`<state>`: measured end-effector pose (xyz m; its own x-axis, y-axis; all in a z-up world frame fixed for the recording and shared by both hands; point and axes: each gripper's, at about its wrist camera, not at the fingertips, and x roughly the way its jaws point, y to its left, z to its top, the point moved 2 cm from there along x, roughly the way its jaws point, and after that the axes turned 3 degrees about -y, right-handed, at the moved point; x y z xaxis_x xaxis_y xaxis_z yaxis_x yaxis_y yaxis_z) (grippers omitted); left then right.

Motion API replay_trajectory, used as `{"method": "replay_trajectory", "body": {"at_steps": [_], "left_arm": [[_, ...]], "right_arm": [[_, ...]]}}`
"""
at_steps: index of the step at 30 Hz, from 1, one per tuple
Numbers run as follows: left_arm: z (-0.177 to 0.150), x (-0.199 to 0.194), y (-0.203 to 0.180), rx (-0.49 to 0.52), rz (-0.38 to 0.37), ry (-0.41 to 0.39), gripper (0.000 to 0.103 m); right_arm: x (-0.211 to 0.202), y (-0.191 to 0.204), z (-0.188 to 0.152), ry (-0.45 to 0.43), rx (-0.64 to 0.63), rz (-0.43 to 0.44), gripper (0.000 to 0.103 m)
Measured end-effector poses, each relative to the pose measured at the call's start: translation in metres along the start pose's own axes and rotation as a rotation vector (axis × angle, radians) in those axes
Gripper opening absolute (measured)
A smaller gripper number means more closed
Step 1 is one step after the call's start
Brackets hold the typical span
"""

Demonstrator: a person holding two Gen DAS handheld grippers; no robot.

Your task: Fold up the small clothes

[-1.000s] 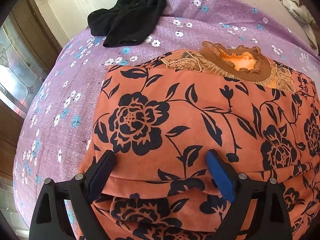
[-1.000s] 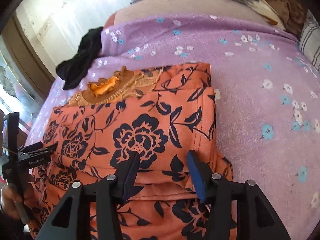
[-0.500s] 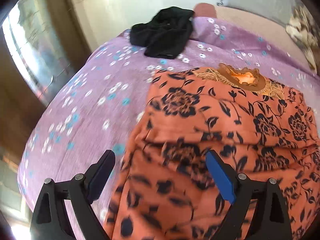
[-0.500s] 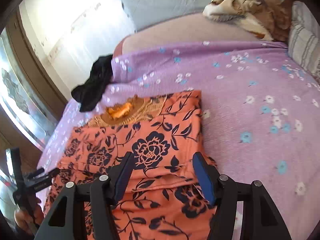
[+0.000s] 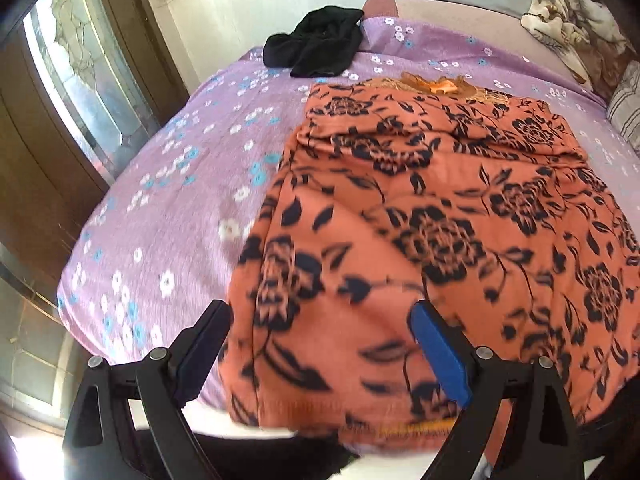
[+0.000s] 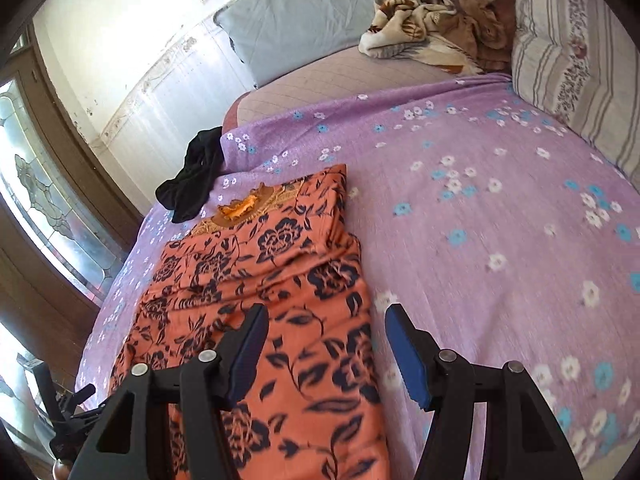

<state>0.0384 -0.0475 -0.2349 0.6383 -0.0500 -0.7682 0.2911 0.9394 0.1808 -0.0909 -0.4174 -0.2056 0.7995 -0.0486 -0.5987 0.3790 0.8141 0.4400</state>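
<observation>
An orange garment with black flowers (image 5: 440, 216) lies on the purple flowered bedsheet (image 5: 180, 184), its brown collar (image 5: 436, 84) at the far end and its top part folded over. My left gripper (image 5: 320, 344) is open and empty above the garment's near hem at the bed edge. In the right wrist view the same garment (image 6: 256, 280) lies lengthwise. My right gripper (image 6: 324, 344) is open and empty above its right edge. The left gripper (image 6: 68, 412) shows at the lower left of that view.
A black garment (image 5: 316, 44) lies at the far left corner of the bed, and it also shows in the right wrist view (image 6: 196, 172). A crumpled brown blanket (image 6: 432, 28), a grey pillow (image 6: 296, 16) and a striped pillow (image 6: 576, 64) lie at the head. A window (image 5: 80, 76) is left.
Both grippers have pulled back and up from the garment's folded part toward the near end of the bed. Both stay open and empty. The garment lies as before.
</observation>
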Motion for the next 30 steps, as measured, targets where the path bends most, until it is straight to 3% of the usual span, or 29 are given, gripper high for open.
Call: {"method": "replay_trajectory", "body": {"at_steps": [11,17,22,27,30], "left_arm": [[-0.042,-0.011,0.047,-0.14,-0.016,0.133,0.092],[-0.052,-0.013,0.076,-0.213,-0.018,0.167,0.092],[-0.055,-0.013,0.088,-0.241,-0.047,0.183,0.092],[-0.044,-0.01,0.095,-0.225,-0.064,0.141,0.092],[-0.037,-0.002,0.093,-0.209,-0.103,0.138,0.083]], "right_arm": [[-0.033,0.014,-0.056,0.147,0.0,0.102,0.067],[-0.049,0.0,-0.066,0.148,0.064,0.14,0.069],[-0.055,-0.02,-0.066,0.13,0.124,0.167,0.07],[-0.05,-0.039,-0.075,0.16,0.17,0.177,0.07],[-0.046,-0.047,-0.078,0.175,0.189,0.171,0.07]]}}
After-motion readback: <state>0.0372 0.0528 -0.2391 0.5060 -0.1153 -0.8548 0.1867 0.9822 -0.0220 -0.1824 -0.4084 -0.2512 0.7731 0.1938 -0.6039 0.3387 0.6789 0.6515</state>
